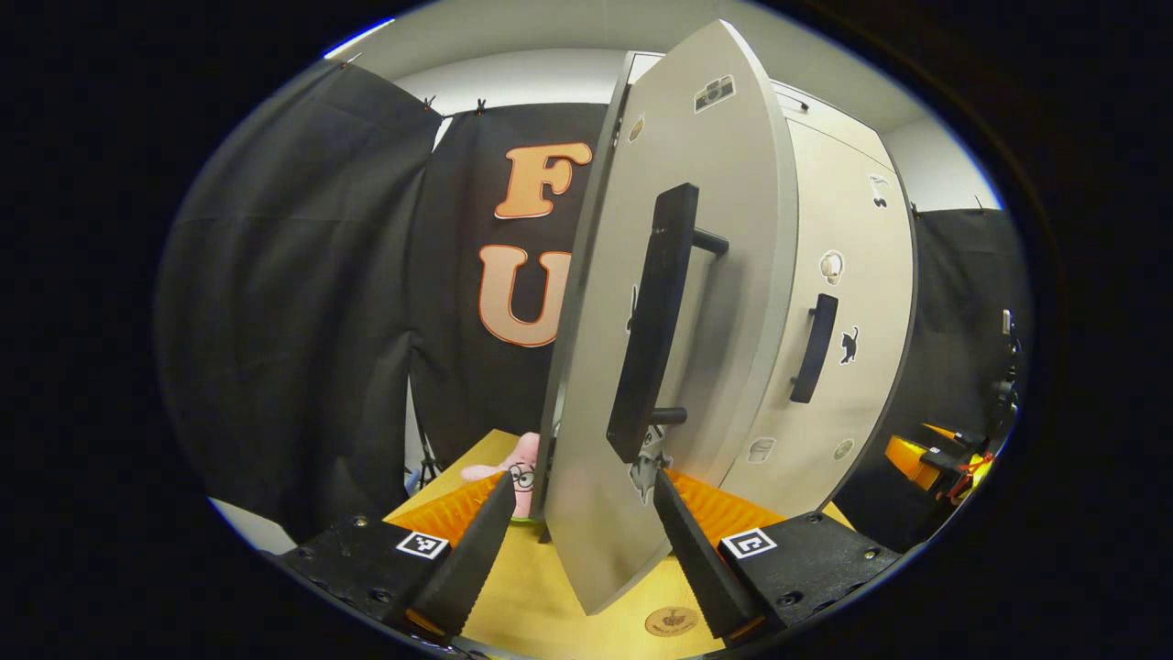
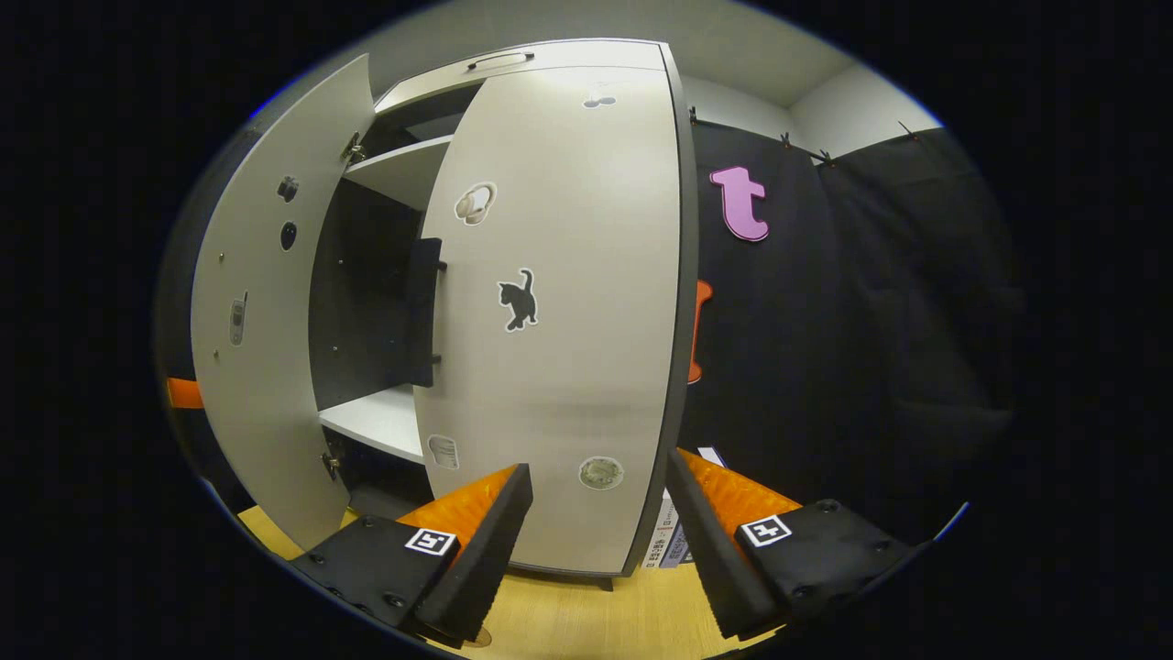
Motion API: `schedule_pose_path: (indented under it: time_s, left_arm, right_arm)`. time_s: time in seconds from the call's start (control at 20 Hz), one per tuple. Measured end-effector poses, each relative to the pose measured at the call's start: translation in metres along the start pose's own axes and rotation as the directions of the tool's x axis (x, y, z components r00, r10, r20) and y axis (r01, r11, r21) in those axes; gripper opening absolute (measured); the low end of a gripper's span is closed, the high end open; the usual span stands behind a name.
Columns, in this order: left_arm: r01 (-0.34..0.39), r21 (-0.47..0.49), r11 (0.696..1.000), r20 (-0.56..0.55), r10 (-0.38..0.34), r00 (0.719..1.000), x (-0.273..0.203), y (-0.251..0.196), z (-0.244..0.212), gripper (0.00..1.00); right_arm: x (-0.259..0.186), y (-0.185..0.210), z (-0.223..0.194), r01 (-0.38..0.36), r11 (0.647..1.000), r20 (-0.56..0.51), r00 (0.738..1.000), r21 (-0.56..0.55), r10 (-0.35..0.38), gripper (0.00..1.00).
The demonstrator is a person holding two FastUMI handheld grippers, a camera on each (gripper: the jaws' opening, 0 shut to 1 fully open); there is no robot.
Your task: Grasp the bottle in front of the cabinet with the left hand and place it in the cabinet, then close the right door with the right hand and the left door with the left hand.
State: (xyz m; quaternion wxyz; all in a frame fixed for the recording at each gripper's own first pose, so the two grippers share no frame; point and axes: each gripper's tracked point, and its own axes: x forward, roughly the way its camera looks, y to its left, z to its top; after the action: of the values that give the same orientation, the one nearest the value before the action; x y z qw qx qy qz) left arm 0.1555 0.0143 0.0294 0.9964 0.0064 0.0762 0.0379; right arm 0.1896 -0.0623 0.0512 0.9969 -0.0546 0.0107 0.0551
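The right pale-grey cabinet door with the black cat sticker (image 2: 550,312) sits closed or nearly so, while the left pale-grey cabinet door with a long black bar handle (image 1: 678,312) stands half open, so closing it looks like the step in hand. The left gripper (image 1: 582,541) is spread open, its fingers straddling the door's lower edge. The right gripper (image 2: 596,541) hangs released near the right door. The bottle is presumably inside; I cannot see it. Best push the panel's flat face steadily inward, clear of the handle.
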Motion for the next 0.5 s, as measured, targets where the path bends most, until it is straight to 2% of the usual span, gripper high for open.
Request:
schedule_pose_path:
  time_s: [0.25, 0.5]
  left_arm:
    - [0.061, -0.07, 0.996, -0.016, -0.062, 0.998, 0.025, -0.03, -0.009, 0.93]
    - [0.122, -0.083, 0.989, -0.036, -0.126, 0.991, 0.071, -0.076, -0.025, 0.93]
  right_arm:
    - [0.001, -0.017, 0.002, -0.001, 1.0, 0.015, 1.0, -0.016, 0.001, 0.97]
    - [0.002, -0.038, 0.006, 0.016, 0.999, 0.032, 0.999, -0.035, -0.015, 0.97]
